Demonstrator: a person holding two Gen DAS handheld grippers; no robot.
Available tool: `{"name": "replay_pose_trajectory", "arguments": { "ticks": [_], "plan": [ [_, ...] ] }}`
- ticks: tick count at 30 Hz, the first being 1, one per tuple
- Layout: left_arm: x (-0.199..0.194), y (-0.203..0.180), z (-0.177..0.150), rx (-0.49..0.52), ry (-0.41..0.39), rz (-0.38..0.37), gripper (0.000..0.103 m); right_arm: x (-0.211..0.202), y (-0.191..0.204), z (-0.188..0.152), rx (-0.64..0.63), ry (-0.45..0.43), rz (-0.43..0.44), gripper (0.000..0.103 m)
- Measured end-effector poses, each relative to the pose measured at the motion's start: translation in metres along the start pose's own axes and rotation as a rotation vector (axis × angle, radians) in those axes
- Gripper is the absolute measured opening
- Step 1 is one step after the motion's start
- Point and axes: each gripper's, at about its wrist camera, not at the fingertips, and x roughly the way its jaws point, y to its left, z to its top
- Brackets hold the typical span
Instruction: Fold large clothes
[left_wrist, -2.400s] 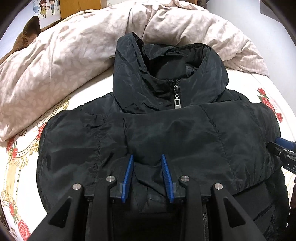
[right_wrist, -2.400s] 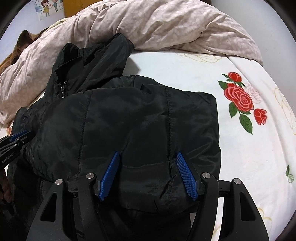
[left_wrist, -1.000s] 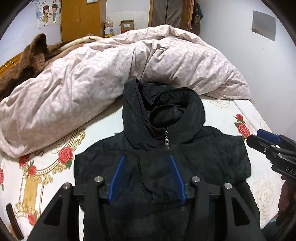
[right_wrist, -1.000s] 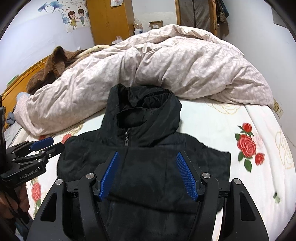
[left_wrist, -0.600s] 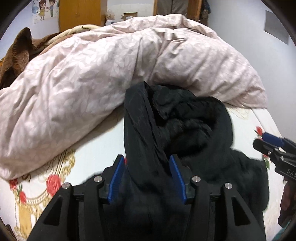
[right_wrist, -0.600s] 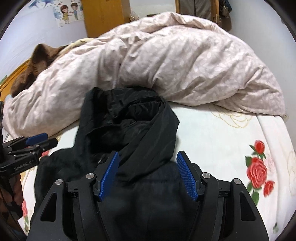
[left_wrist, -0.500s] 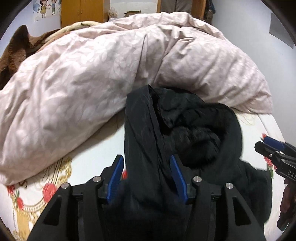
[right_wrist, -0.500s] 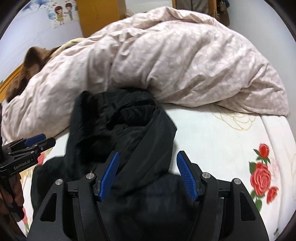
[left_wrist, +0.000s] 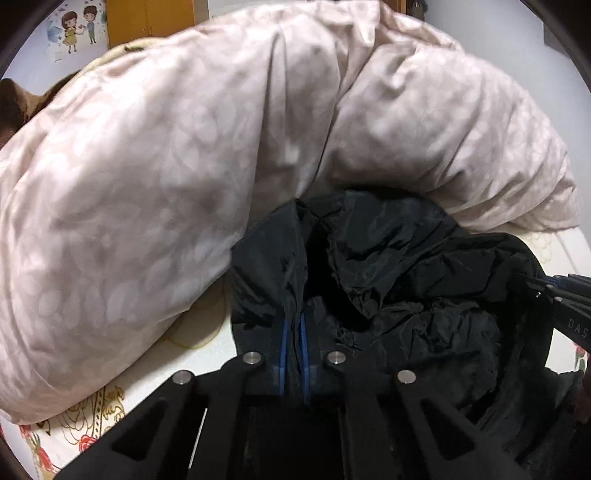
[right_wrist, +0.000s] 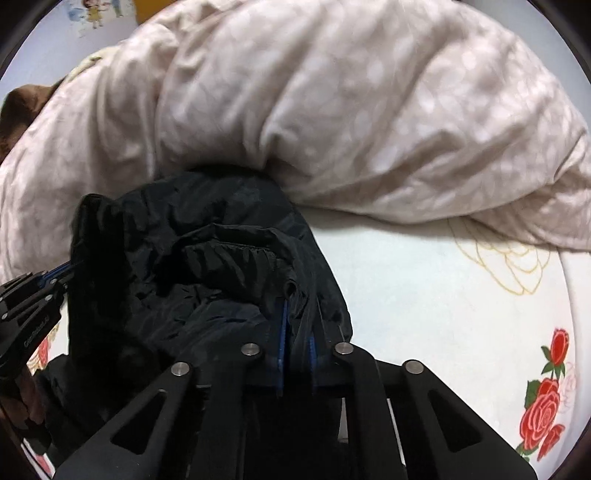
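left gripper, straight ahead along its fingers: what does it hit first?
The left gripper is already shut on the black jacket's hood edge, so more hood fabric comes first. Past that, probably the pink duvet bunched right behind it; depth is unclear.

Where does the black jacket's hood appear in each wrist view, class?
Left wrist: hood, centre to right, left claw shut on its left edge.
Right wrist: hood, centre-left, right claw shut on its right edge.
Shared landmark: pink duvet behind it.

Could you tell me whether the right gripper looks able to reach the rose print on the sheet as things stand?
Probably not yet: the right gripper has just closed its jaws on the black jacket's hood. The rose print lies uncovered to its right.
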Motion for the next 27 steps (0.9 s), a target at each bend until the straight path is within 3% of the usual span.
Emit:
{"name": "replay_pose_trajectory", "arguments": {
  "ticks": [7, 14, 19, 27],
  "plan": [
    [-0.091, 0.027, -0.026, -0.111, -0.150, -0.056, 0.004, -0.099, 0.006, -0.033, -0.004, -0.175, 0.056, 0.007],
    [-0.168, 0.041, -0.075, -0.210, -0.210, -0.119, 0.004, -0.188, 0.017, -0.102, 0.015, -0.266, 0.131, 0.007],
    [-0.198, 0.046, -0.130, -0.217, -0.191, -0.126, 0.004, -0.207, 0.016, -0.158, 0.057, -0.234, 0.146, 0.007],
    [-0.207, 0.055, -0.212, -0.252, -0.051, -0.122, 0.008, -0.202, 0.010, -0.238, 0.098, -0.091, 0.142, 0.007]
  ]
}}
